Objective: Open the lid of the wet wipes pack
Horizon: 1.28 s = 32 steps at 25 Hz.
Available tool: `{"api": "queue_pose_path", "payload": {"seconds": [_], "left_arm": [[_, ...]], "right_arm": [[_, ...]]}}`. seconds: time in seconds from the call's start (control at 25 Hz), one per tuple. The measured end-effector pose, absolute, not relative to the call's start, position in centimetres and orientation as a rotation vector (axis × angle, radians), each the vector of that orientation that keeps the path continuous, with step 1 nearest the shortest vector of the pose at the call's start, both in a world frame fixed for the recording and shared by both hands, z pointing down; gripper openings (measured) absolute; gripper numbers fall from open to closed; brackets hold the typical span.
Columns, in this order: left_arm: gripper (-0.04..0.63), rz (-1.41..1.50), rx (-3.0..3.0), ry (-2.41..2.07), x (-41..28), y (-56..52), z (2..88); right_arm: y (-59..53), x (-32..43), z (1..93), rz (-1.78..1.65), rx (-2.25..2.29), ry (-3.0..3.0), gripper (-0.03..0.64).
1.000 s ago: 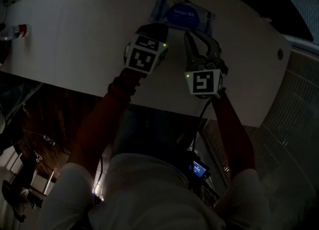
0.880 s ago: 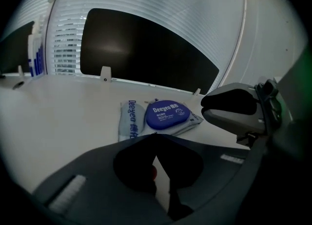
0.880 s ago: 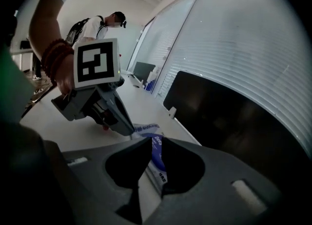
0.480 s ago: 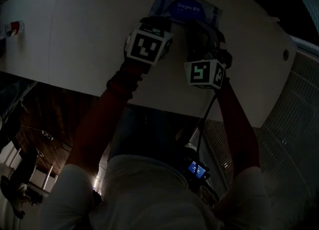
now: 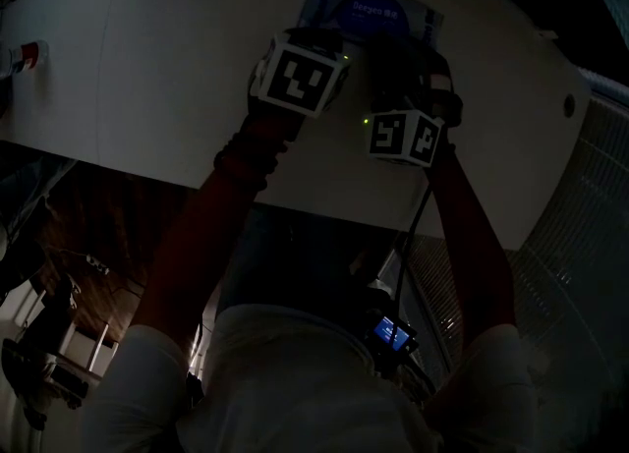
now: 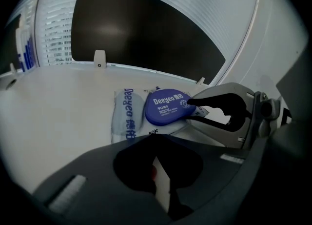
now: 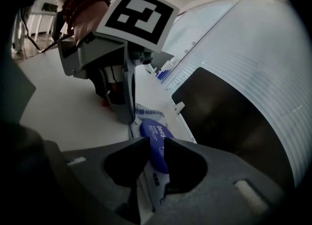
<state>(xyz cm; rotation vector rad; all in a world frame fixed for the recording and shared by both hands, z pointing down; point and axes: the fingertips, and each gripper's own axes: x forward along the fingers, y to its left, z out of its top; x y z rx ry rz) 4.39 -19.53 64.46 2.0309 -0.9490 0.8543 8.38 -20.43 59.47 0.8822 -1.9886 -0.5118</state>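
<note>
Now left hand-held gripper (image 6: 161, 173) clamps the pack (image 6: 124, 116), right hand-held gripper (image 7: 153, 155) pinches the lid (image 6: 168, 106) edge, not yet swung open.

Your widest free room is the bare table (image 5: 147, 68) left of the pack (image 6: 126, 116). Only a bottle (image 5: 25, 53) stands there, at the far-left edge and well apart. Around the pack it is tight. The left gripper (image 6: 156, 168) stands at the pack's near-left end, and the right gripper (image 7: 156, 146) is clamped on the lid (image 6: 168, 107) from the right. The two sit just beside each other, and each bars the other's sideways path. Beyond the pack only a narrow strip of table runs to the far rim, where a small bracket (image 6: 100, 58) and a dark panel (image 6: 146, 29) stand. The air above the lid is open, as is the table right of the right gripper.
</note>
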Motion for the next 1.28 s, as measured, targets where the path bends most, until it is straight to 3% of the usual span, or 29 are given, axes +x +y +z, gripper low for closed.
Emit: {"api": "queue_pose_path", "payload": {"seconds": [0.84, 1.28], "left_arm": [[0.002, 0.851, 2.035, -0.944, 4.8, -19.3, 64.6], [0.002, 0.843, 2.043, -0.941, 5.2, -19.3, 64.5]], "right_arm": [[-25.3, 8.7, 53.3, -0.647, 1.023, -2.001, 0.086], [-31.5, 10.3, 54.5, -0.655, 1.04, -1.971, 0.078]]}}
